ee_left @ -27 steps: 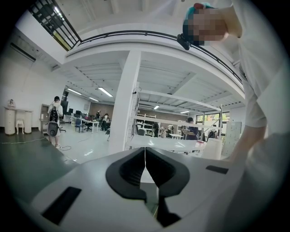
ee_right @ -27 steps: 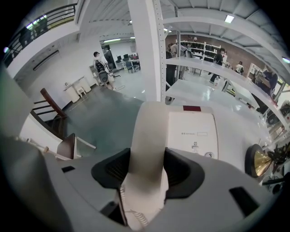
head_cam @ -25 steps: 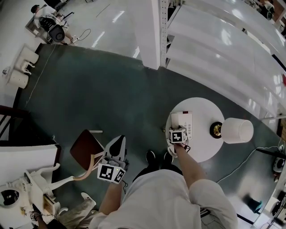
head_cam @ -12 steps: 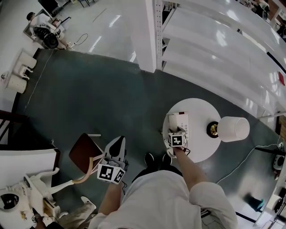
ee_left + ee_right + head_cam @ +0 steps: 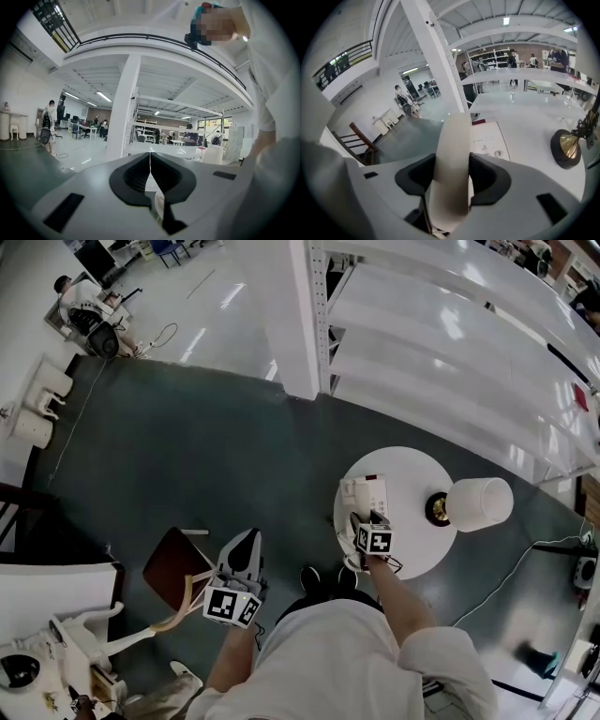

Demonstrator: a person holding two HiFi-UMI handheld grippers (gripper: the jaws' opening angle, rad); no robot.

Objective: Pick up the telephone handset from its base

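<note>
The cream telephone handset (image 5: 452, 164) stands on end between the pads of my right gripper (image 5: 452, 177), which is shut on it. It hangs above the white telephone base (image 5: 490, 140), whose keypad shows just behind it. From the head view, the right gripper (image 5: 366, 521) is over the near left side of the round table, at the base (image 5: 378, 493). My left gripper (image 5: 248, 542) hovers over the floor beside my body, well clear of the phone. Its jaws (image 5: 150, 165) are shut with nothing in them.
The round white table (image 5: 422, 549) also carries a lamp with a brass foot (image 5: 436, 509) and a white shade (image 5: 479, 503), right of the phone. White shelving (image 5: 450, 343) stands behind the table. A wooden chair (image 5: 178, 563) is on the dark floor at my left.
My right gripper has risen a little and rolled, with the handset in it, coming off the base. The left gripper has stayed where it was.
</note>
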